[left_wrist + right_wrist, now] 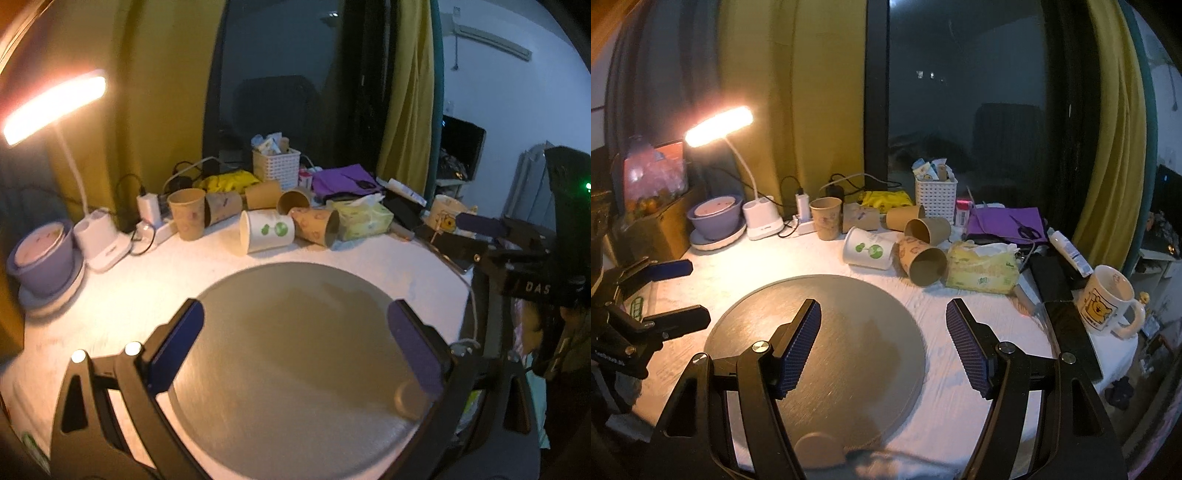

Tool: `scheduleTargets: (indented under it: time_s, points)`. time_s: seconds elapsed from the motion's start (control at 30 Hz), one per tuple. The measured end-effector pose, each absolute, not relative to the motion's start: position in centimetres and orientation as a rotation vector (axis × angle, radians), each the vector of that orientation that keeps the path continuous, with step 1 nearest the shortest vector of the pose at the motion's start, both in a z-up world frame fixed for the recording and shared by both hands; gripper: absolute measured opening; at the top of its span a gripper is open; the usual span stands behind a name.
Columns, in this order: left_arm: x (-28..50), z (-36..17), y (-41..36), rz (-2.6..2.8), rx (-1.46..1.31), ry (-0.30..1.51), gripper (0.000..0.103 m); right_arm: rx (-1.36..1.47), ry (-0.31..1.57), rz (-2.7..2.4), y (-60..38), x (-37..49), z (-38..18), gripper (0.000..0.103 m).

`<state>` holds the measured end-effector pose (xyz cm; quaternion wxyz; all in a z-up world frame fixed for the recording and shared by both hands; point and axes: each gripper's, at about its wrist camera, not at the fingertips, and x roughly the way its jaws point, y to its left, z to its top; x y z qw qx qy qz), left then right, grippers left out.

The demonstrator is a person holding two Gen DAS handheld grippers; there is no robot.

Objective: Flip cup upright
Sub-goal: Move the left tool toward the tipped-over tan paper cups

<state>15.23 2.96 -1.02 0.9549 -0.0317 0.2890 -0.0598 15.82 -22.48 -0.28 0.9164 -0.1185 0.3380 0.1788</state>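
Several paper cups lie on their sides at the back of the white table. A white cup with green print (266,231) (868,250) lies beside a brown cup (317,226) (922,261) whose mouth faces me. Two more brown cups (294,201) (928,229) lie behind them. One brown cup (187,213) (826,218) stands upright. My left gripper (295,325) is open and empty over a round grey tray (295,369) (827,325). My right gripper (883,325) is open and empty above the tray's right edge. The left gripper also shows in the right wrist view (679,291).
A lit desk lamp (718,125) and a purple bowl (716,218) stand at the left. A tissue pack (982,269), a white basket (936,197), a printed mug (1106,301), a dark phone (1071,332) and purple cloth (1004,221) crowd the right and back.
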Motion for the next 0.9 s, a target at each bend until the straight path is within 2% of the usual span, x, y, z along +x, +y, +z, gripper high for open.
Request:
scheduleTargets:
  time_s: [0.9]
  points:
    - [41.0,-2.8,6.3,-0.217,0.137,0.789,0.1,-0.183,0.793,0.346,-22.9,36.3,-4.7,0.073]
